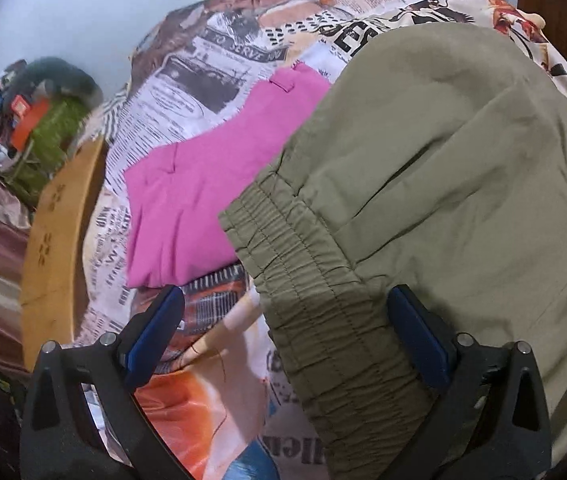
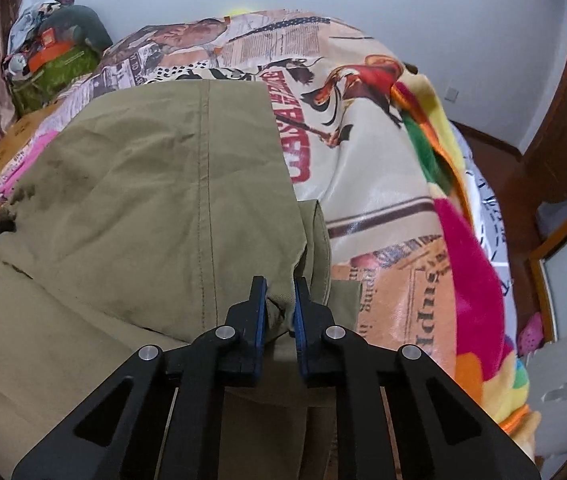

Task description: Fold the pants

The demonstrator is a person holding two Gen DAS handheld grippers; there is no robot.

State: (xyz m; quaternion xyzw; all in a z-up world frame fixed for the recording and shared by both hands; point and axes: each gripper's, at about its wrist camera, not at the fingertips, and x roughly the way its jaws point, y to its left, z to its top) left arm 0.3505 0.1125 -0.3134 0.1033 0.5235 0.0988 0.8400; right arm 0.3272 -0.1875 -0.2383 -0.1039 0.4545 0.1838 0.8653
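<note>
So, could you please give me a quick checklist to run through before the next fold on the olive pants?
1. Right tool pinching a fold of the olive pants: ok, cloth sits between its nearly closed jaws.
2. Left tool gripping the elastic waistband: not ok, jaws are wide open around it.
3. Pink garment apart from the pants: cannot tell, the edges meet or overlap in the left wrist view.
4. Pants lying flat: not ok, wrinkles and a raised fold show.
5. Printed bedspread free to the right for the fold: ok.
</note>
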